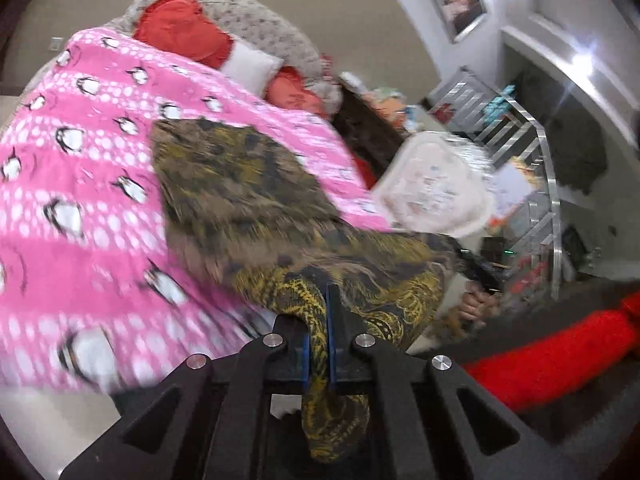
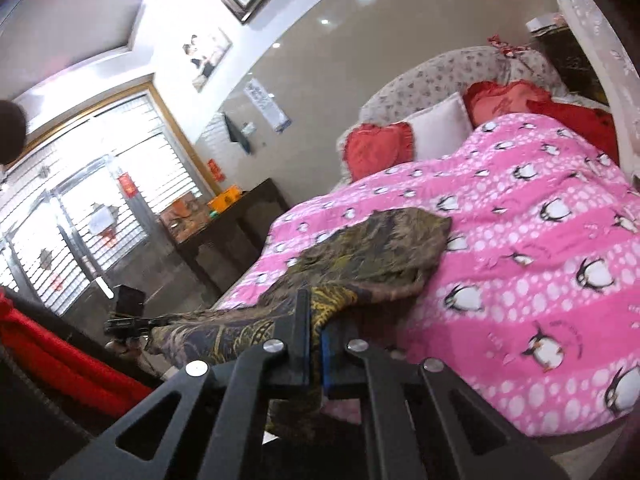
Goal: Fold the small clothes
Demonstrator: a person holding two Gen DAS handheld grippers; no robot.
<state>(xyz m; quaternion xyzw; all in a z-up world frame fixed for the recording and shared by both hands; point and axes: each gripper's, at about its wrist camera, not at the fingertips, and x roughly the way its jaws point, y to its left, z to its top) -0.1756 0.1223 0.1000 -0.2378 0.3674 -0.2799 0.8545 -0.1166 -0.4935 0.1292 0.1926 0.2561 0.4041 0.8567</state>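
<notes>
Cloth (image 1: 240, 184) lay half on the quilt (image 1: 80, 200) — left gripper (image 1: 319, 344) clenched its limp hem. Right view: right gripper (image 2: 316, 344) pinched the other corner — thin, floppy fabric that looked best held by its edges.

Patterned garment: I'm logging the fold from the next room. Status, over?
Left gripper and right gripper both shut on the patterned garment. Near edge raised, far part lying on the pink quilt. Nothing in the way.
</notes>
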